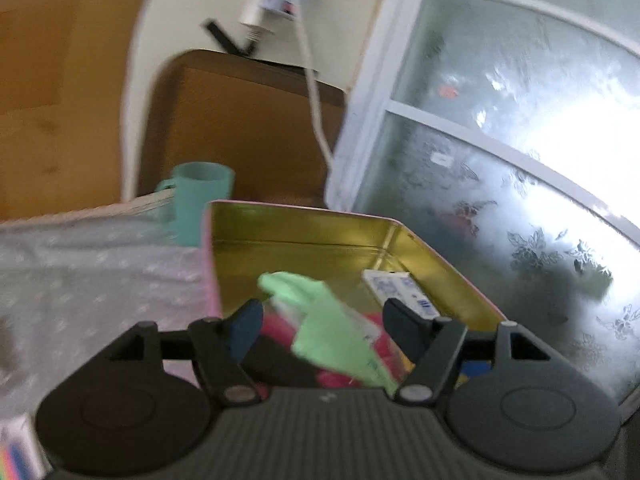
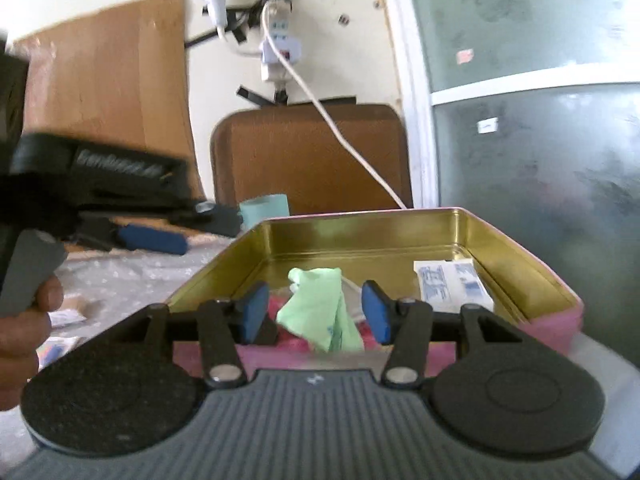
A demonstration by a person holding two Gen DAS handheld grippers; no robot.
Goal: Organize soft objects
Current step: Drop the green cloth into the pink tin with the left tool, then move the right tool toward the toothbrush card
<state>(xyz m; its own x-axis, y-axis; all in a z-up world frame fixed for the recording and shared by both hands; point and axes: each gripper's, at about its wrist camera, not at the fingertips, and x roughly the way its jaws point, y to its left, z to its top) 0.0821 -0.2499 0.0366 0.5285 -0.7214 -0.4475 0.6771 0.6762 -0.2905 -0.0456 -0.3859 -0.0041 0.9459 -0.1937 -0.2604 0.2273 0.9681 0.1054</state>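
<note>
Soft items lie in an open tin while both tongs stand spread above it.

A crumpled pale green cloth (image 2: 320, 312) rests loose near the front of a pink tin (image 2: 556, 324) with a gold inside, lying over something red (image 2: 288, 338) and soft; at its 2 o'clock a white and blue packet (image 2: 452, 286) sits flat on the tin floor. The right tongs (image 2: 316, 312) frame the cloth but their blue pads stand apart, not pressing it, likely so it stays dropped. The left tongs (image 1: 324, 330) are also spread with nothing pinched. At 10 o'clock from the tin stands a teal cup (image 1: 200, 200) on a dotted tablecloth (image 1: 96, 280). A hand (image 2: 20, 332) grips the left tool at 9 o'clock in the right view.
</note>
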